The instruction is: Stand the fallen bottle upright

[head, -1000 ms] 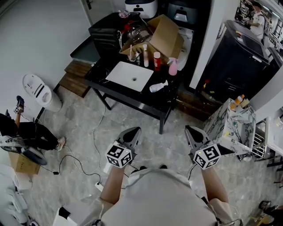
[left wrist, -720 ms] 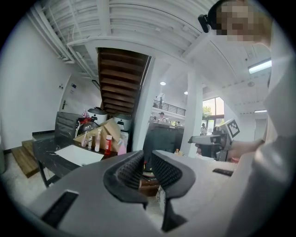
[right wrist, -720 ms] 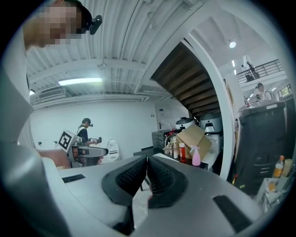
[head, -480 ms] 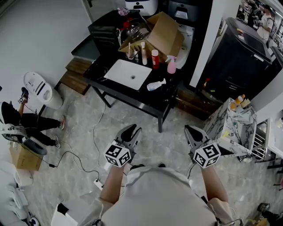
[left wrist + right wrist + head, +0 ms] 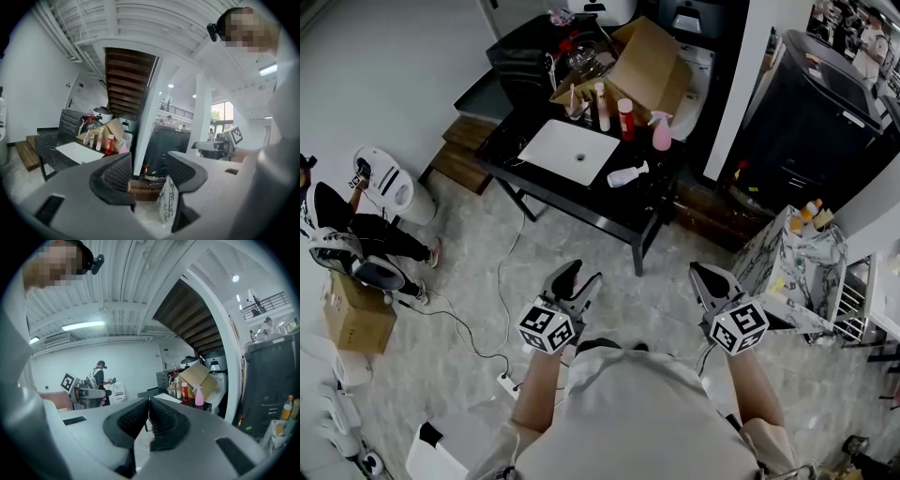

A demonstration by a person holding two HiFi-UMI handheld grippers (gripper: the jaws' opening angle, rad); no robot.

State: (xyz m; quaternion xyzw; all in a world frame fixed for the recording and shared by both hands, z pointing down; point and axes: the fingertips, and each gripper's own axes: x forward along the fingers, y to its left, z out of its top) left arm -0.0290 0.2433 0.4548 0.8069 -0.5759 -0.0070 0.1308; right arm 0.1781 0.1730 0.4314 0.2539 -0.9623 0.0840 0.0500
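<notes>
Spotting the fallen bottle, a pale whitish sprayer, lying on its side on the black tabletop, at four o'clock from the white basin. Opening the fingers of the left gripper on nothing; pressing the right gripper fingers together, empty.

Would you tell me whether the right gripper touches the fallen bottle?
Apart: the head view shows the right gripper over the floor, well short of the fallen bottle.
</notes>
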